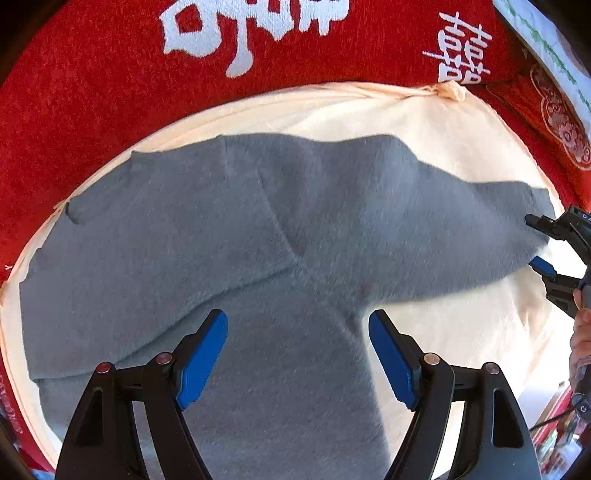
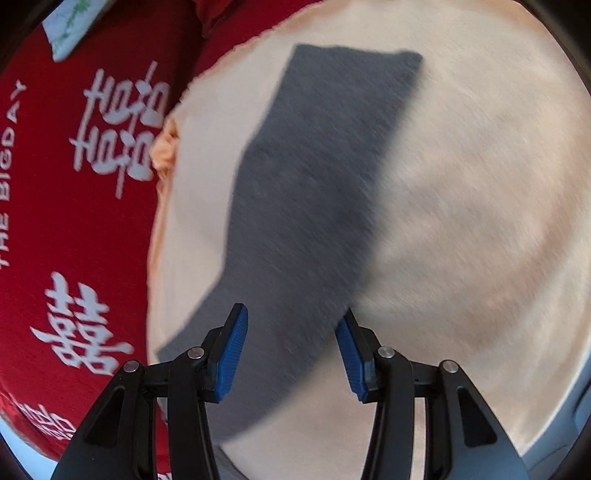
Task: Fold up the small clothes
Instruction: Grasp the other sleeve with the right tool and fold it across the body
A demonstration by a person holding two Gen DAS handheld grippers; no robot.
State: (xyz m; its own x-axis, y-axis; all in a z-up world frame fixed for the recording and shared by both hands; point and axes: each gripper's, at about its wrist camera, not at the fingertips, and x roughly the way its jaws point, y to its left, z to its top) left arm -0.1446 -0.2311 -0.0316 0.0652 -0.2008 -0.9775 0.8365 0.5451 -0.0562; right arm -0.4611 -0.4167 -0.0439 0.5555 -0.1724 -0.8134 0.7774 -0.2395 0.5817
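Observation:
A grey knitted garment (image 1: 229, 236) lies spread on a cream cloth (image 1: 461, 147), one sleeve reaching right. My left gripper (image 1: 298, 325) is open above the garment's lower middle, holding nothing. My right gripper (image 1: 537, 242) shows at the right edge of the left wrist view, open at the sleeve's end. In the right wrist view the right gripper (image 2: 293, 325) is open and low over the grey sleeve (image 2: 314, 184), which runs away from it across the cream cloth (image 2: 461, 221). The view is motion-blurred.
A red blanket with white characters (image 1: 92, 92) lies under and around the cream cloth, and shows at the left in the right wrist view (image 2: 74, 221). A white patterned item (image 2: 70, 26) lies on the red blanket.

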